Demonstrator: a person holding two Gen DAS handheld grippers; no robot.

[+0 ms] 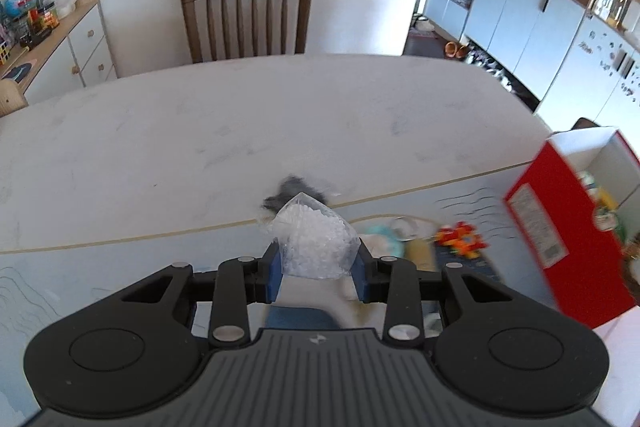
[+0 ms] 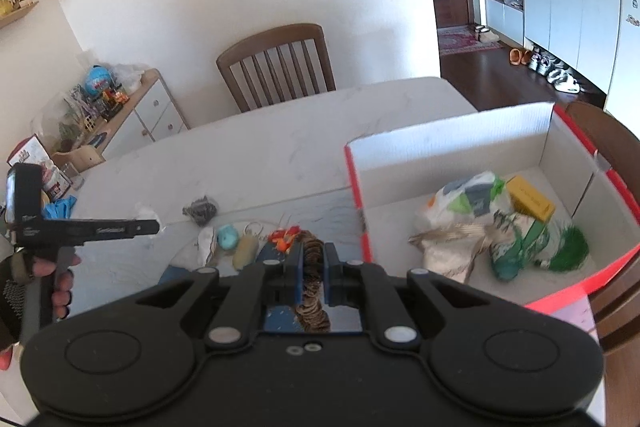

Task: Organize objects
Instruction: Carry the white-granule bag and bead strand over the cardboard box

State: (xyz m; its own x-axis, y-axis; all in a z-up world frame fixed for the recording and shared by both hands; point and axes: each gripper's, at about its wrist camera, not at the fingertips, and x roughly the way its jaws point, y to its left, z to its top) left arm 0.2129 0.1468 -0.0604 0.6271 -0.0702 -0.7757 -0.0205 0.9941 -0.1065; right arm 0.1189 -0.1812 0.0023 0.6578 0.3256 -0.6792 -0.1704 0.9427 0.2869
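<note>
A: Left gripper point(image 1: 318, 273) state?

B: Blue fingers point(image 1: 271, 277) clamped on a clear bag of white pellets point(image 1: 316, 239). The bag is pinched between the pads and held above the near edge of the desk point(image 1: 240, 131).

A: Right gripper point(image 2: 313, 269)?

B: Fingers closed on a brown coiled string of discs point(image 2: 312, 283). It runs down through the gap between the pads, off the surface.

A: Box?

B: Red box with a white interior point(image 2: 452, 143), standing open on the desk to the right. Inside: a crumpled white bag with coloured print point(image 2: 464, 203), a yellow block point(image 2: 530, 203), a teal-and-green item point(image 2: 520, 251). All lie on the box floor, bunched together.

A: What's loose on the desk?

B: In the right wrist view, just left of the box: a dark grey tuft point(image 2: 201, 210), a teal round thing point(image 2: 228, 237), a pale yellow oblong point(image 2: 245, 251), an orange-red toy point(image 2: 285, 239). They are close together, and blurred, so no finer detail.

A: The person?

B: A hand point(image 2: 56, 279) on the left gripper's handle, at the right wrist view's left edge.
</note>
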